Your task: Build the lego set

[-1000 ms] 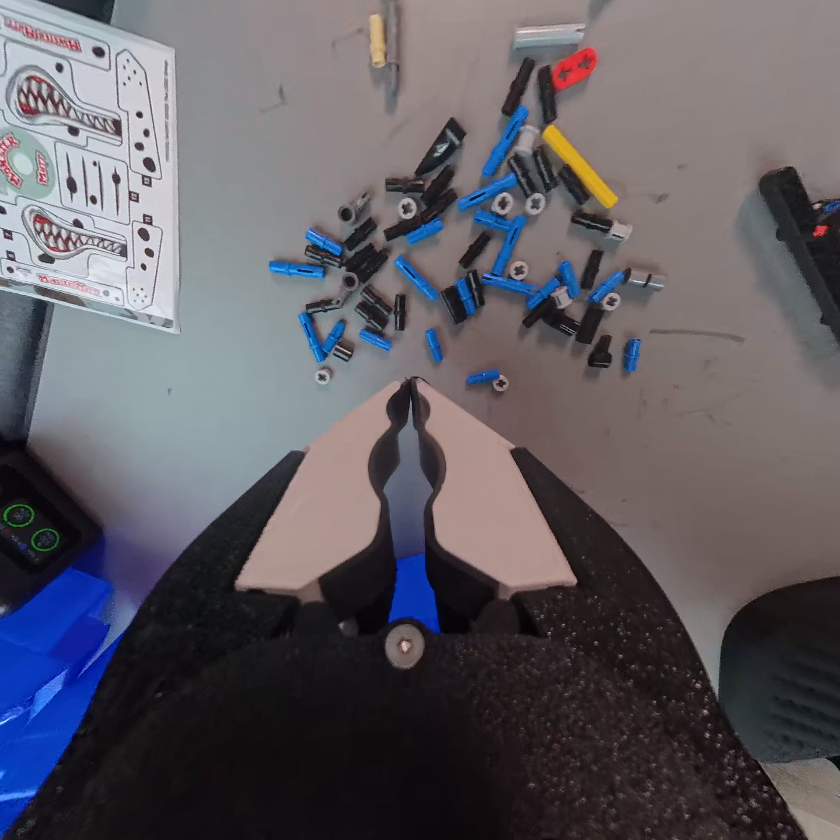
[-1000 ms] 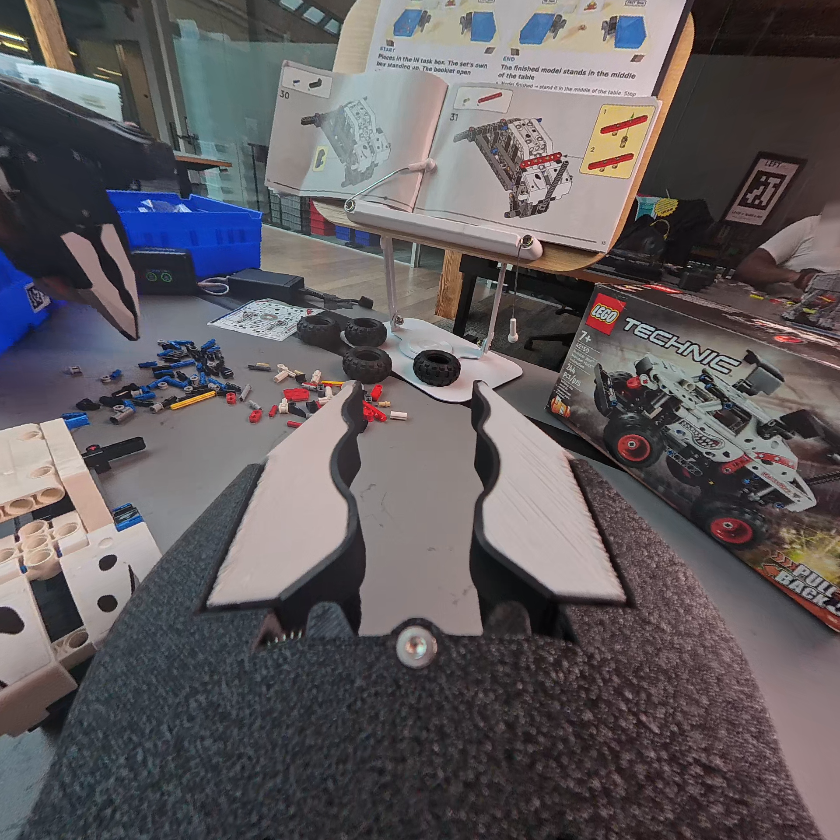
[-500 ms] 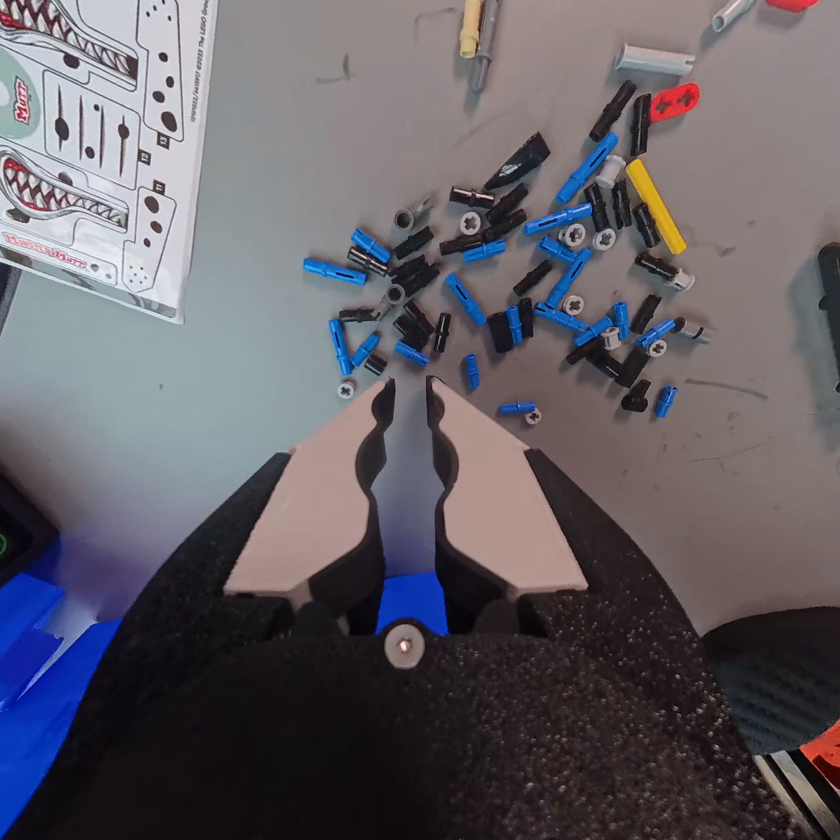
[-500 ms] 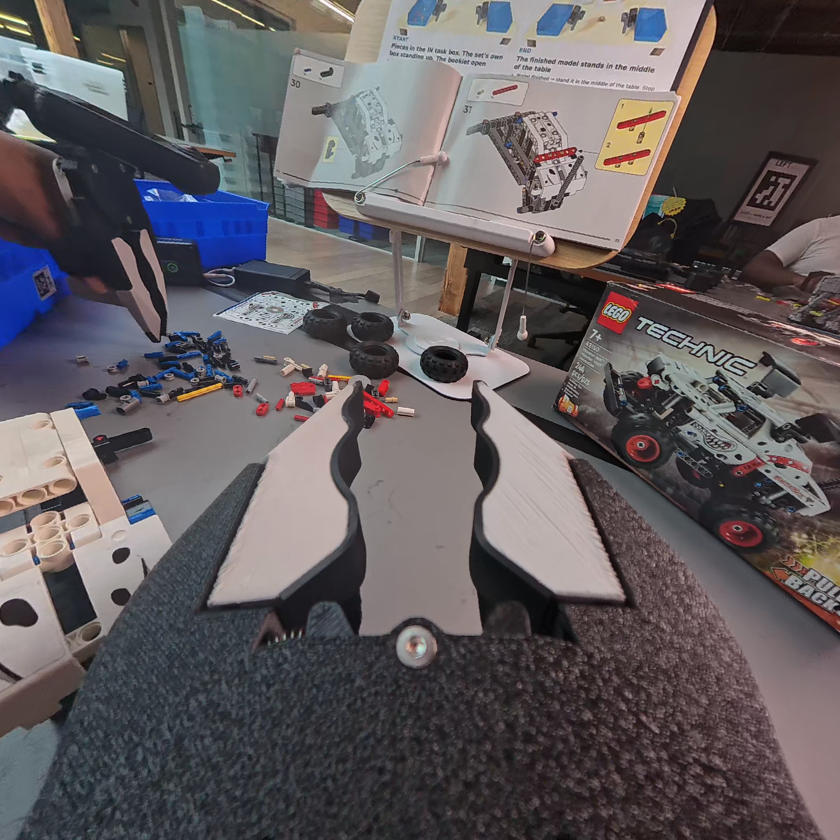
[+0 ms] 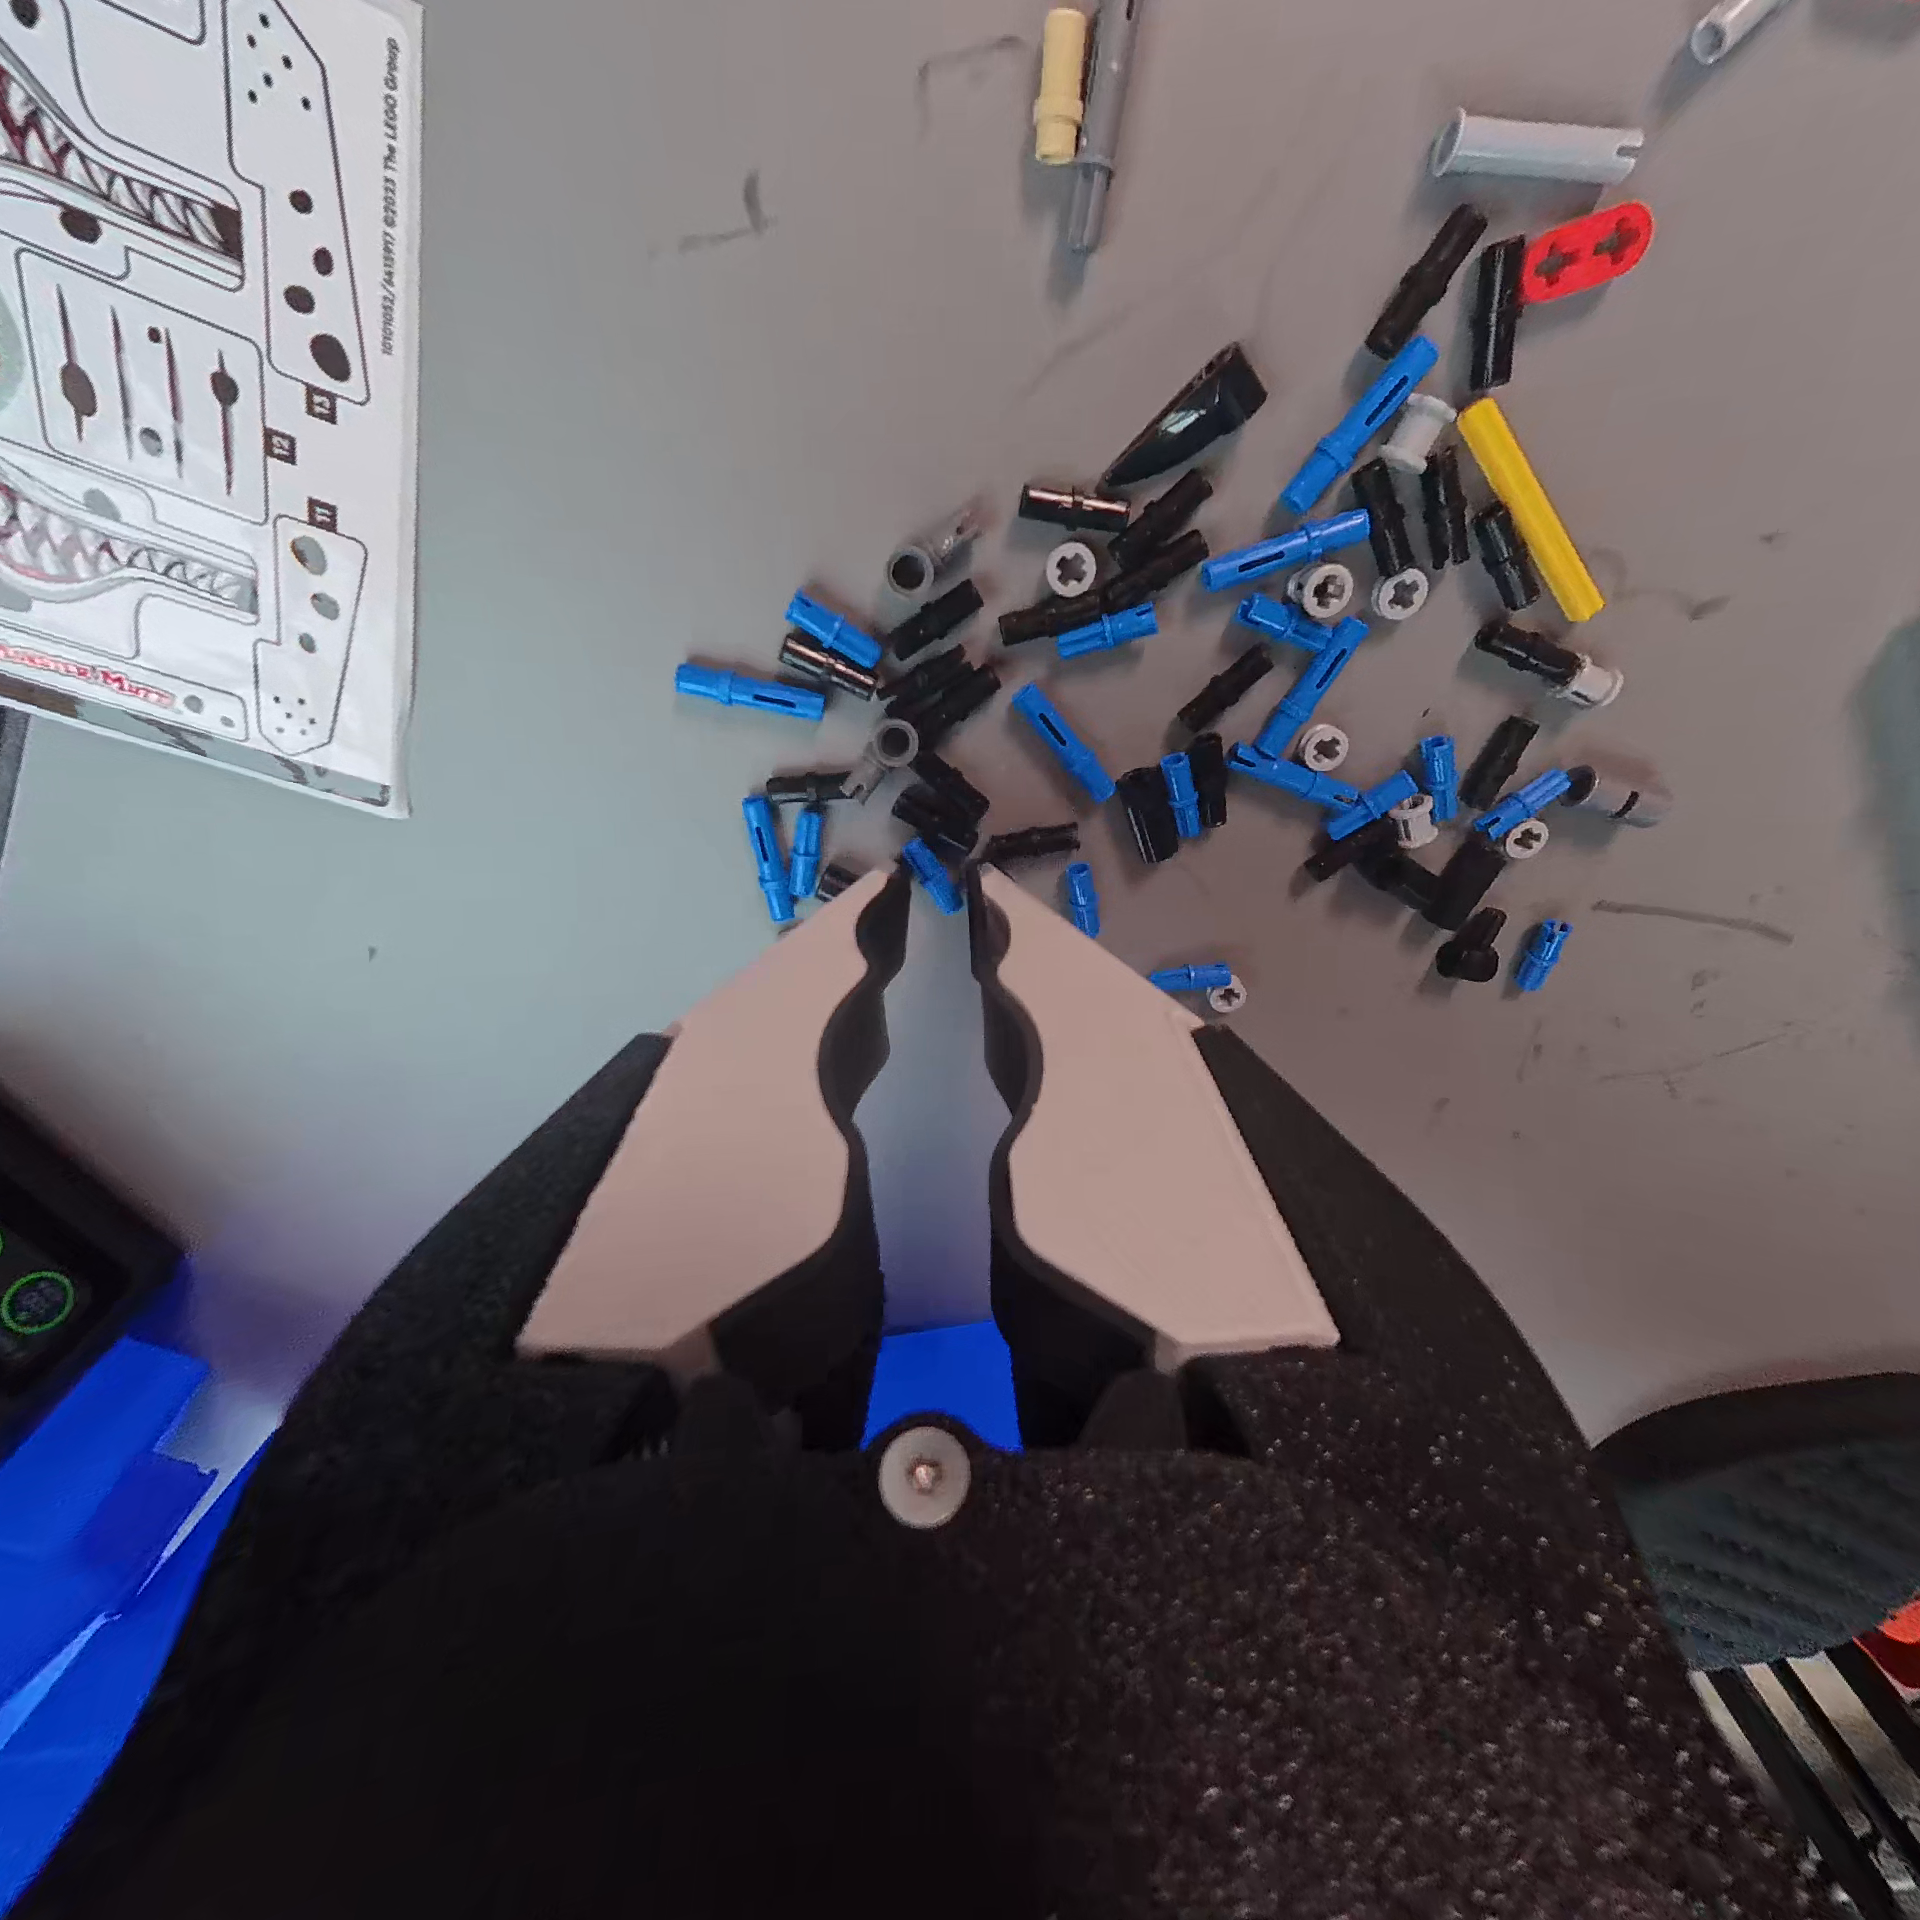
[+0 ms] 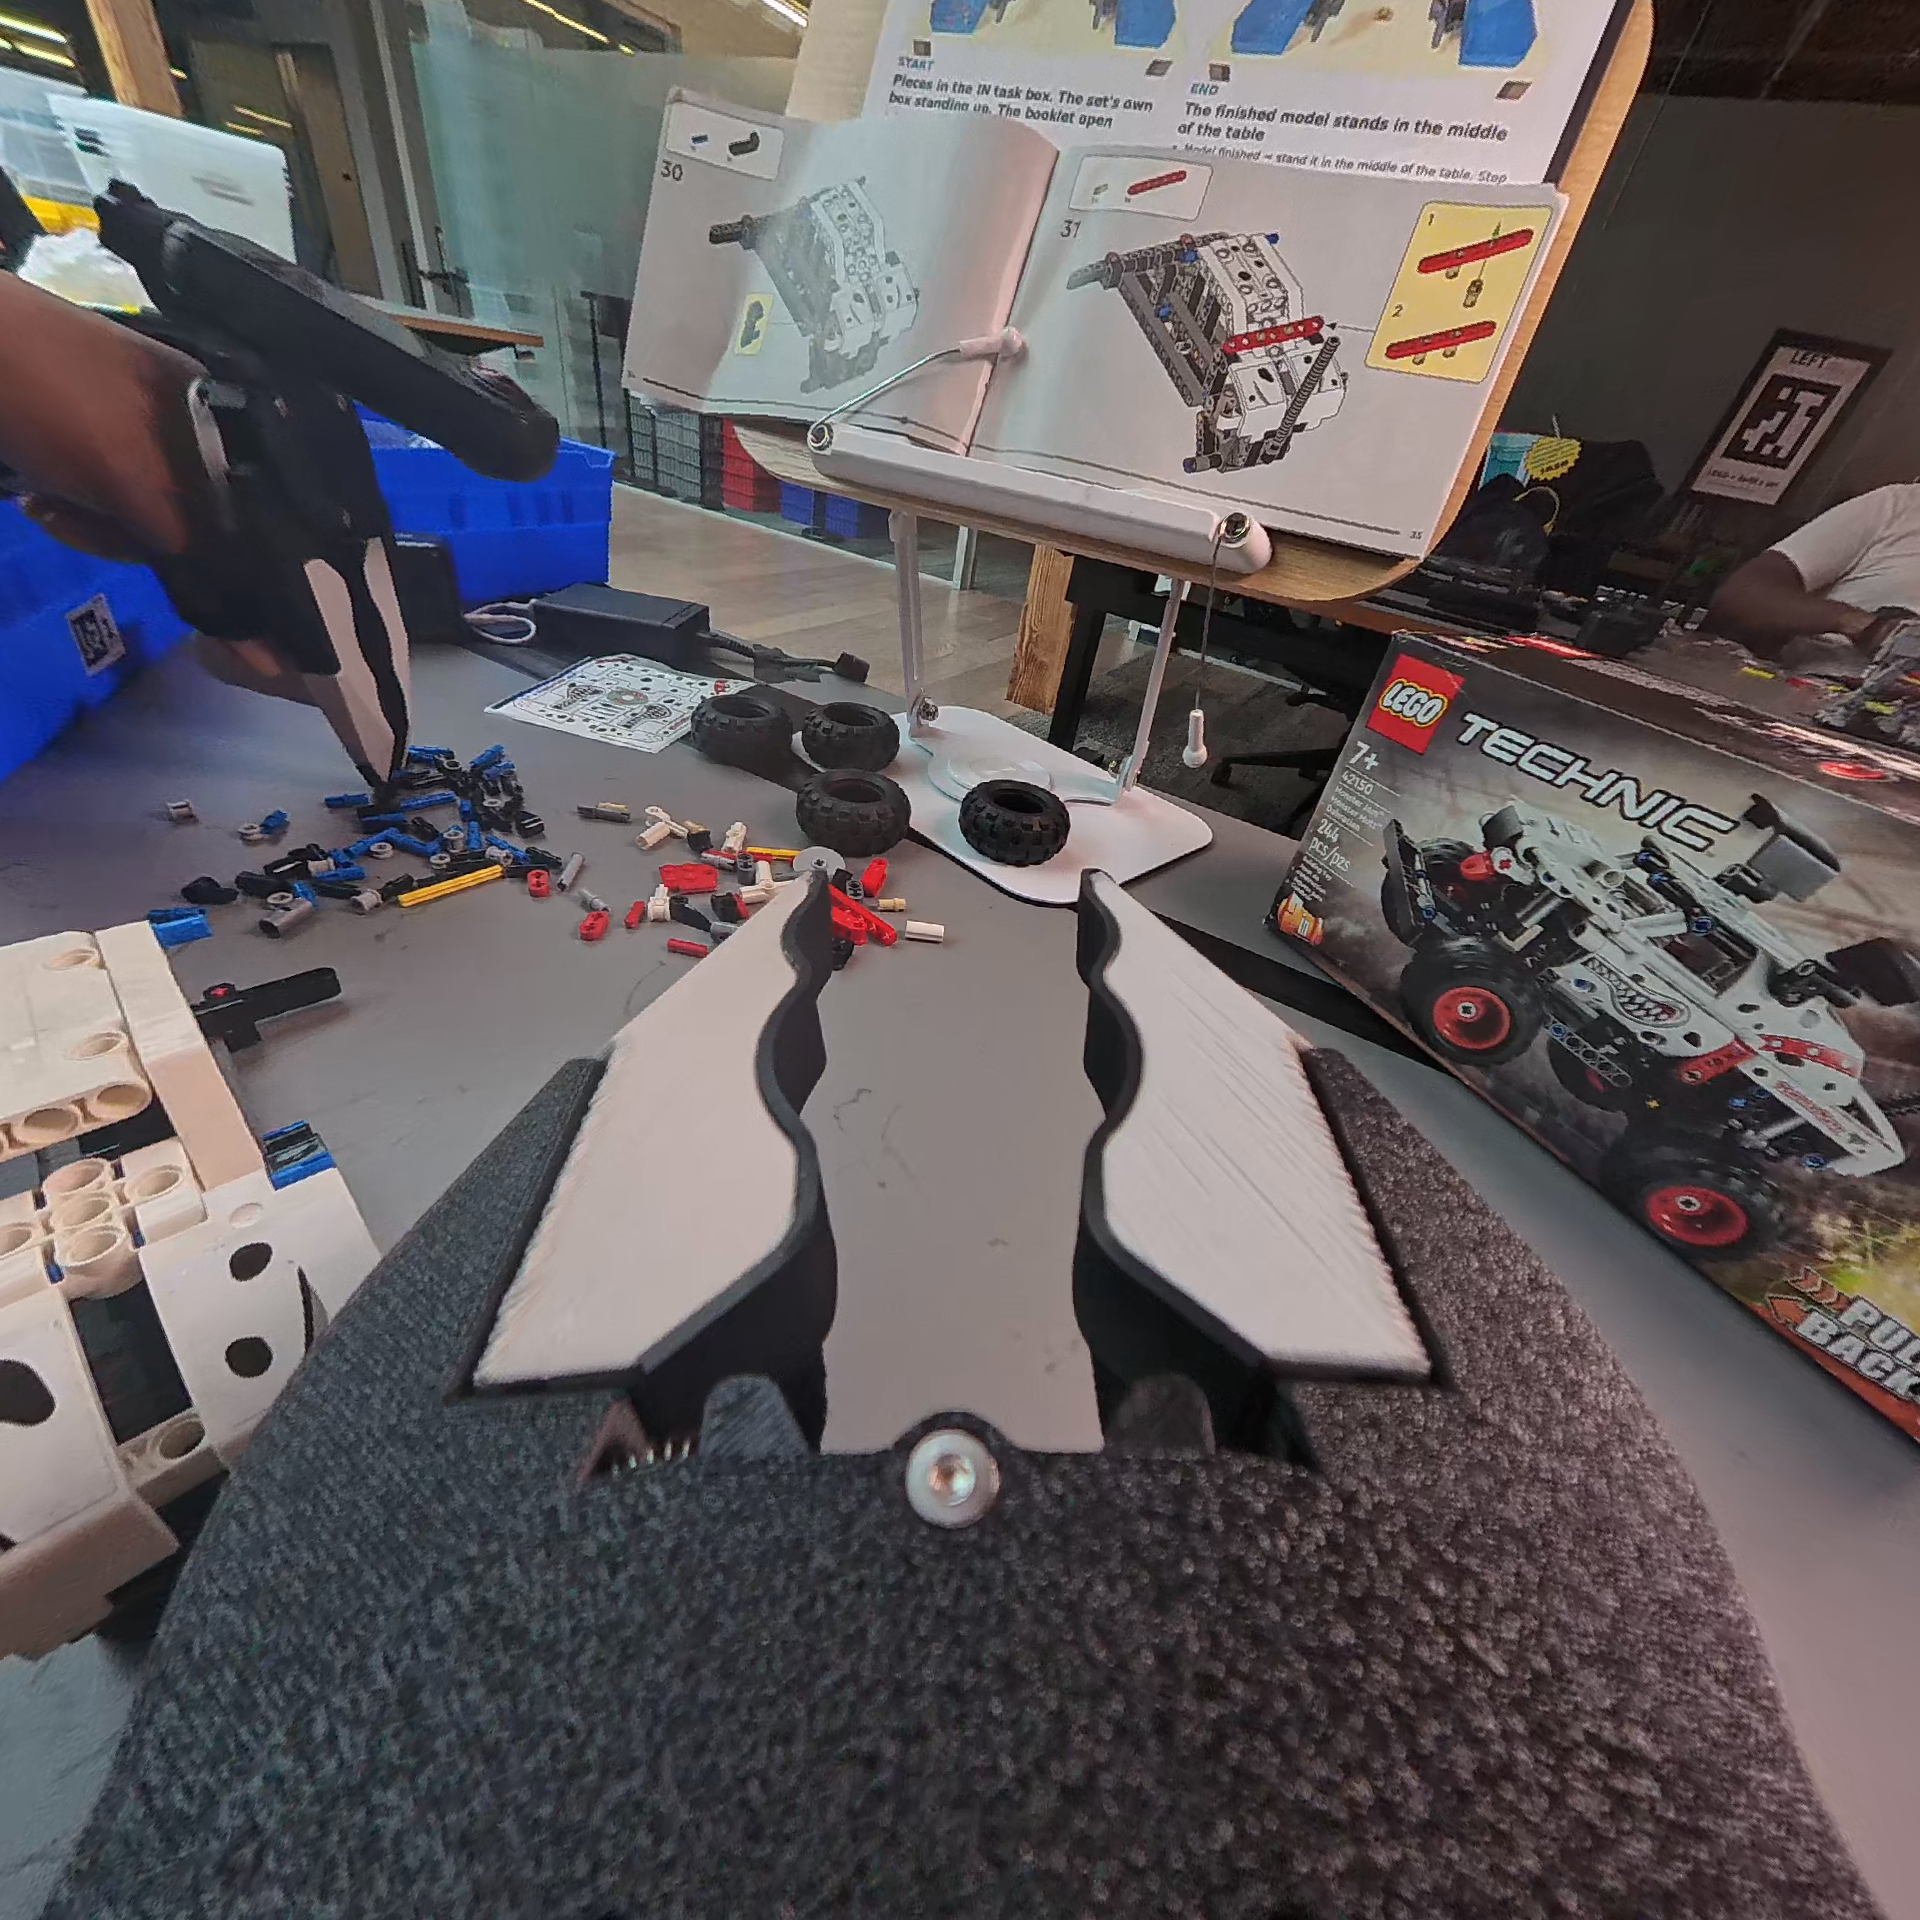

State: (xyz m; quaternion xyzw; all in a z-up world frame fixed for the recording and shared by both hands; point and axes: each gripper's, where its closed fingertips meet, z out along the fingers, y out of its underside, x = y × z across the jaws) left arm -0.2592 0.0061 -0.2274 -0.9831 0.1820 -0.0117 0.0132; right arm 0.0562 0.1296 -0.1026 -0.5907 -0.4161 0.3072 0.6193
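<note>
A pile of small blue, black and grey pins (image 5: pixel 1143 675) lies on the grey table (image 5: pixel 623 935). My left gripper (image 5: pixel 935 883) is open by a narrow gap at the pile's near edge. Its tips stand either side of a small blue pin (image 5: pixel 932 878). In the right wrist view the left gripper (image 6: pixel 379 769) points down into the pile (image 6: pixel 416 831). My right gripper (image 6: pixel 951 894) is wide open and empty above bare table. A partly built white model (image 6: pixel 104 1195) sits to its left.
A sticker sheet (image 5: pixel 187 364) lies left of the pile. A yellow axle (image 5: pixel 1527 509) and a red piece (image 5: pixel 1584 249) lie at its right. Several black tyres (image 6: pixel 852 810), a booklet on a stand (image 6: pixel 1091 312), the set's box (image 6: pixel 1610 935) and blue bins (image 6: pixel 488 509) ring the table. Across from one pair of fingers to the other is roughly 35 cm.
My left gripper went from shut to slightly open and came down to the pile's near edge, so its tips now flank a blue pin. The right gripper has barely moved.
</note>
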